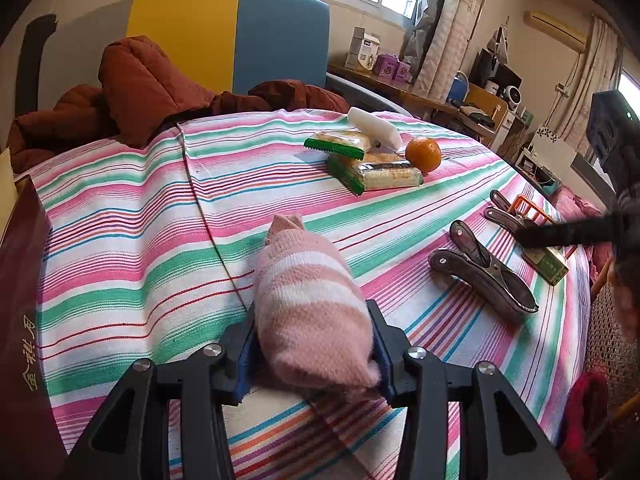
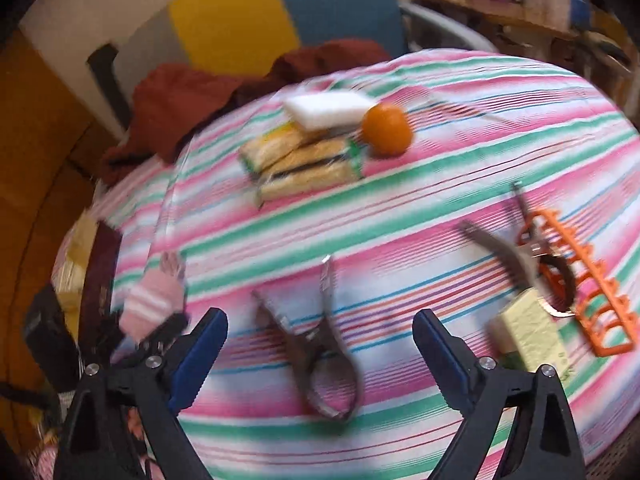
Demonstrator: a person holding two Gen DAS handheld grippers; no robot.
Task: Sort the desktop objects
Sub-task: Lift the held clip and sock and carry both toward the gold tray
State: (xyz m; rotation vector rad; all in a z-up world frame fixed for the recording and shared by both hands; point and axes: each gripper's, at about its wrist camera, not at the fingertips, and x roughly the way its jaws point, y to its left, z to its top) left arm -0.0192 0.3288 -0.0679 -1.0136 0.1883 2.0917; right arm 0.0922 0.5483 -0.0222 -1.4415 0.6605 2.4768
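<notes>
The bench (image 1: 132, 216), under a pink, green and white striped cloth, carries the things in loose groups.

Largest is the rolled pink sock (image 1: 312, 300), lying near the front edge. The left gripper (image 1: 314, 354) has its jaws closed about a third of the way onto the sock's near end, both pads pressed into the knit. By the look of it the sock is light, soft and squashy; it will sag from an end hold, so a grip across the middle of the roll would likely carry it better.

Next come the 2 wrapped biscuit packs (image 1: 374, 168), stacked toward the far side with a white packet (image 1: 374, 128) leaning on them. They are probably light, crinkly and slippery, with brittle contents, so a gentle hold across the short width suits them.

The big metal spring clamp (image 2: 316, 344) lies flat under the right gripper (image 2: 320, 344), whose jaws stand wide with nothing between them. It looks stiff, heavier and smooth; the handles seem the safest place to take it. A 2nd clamp (image 1: 504, 212) lies beyond, touching an orange plastic rack (image 2: 592, 300), with a pale green box (image 2: 528, 332) beside.

Smallest is the orange (image 1: 423, 154), just beside the packs: firm, round, liable to roll.
</notes>
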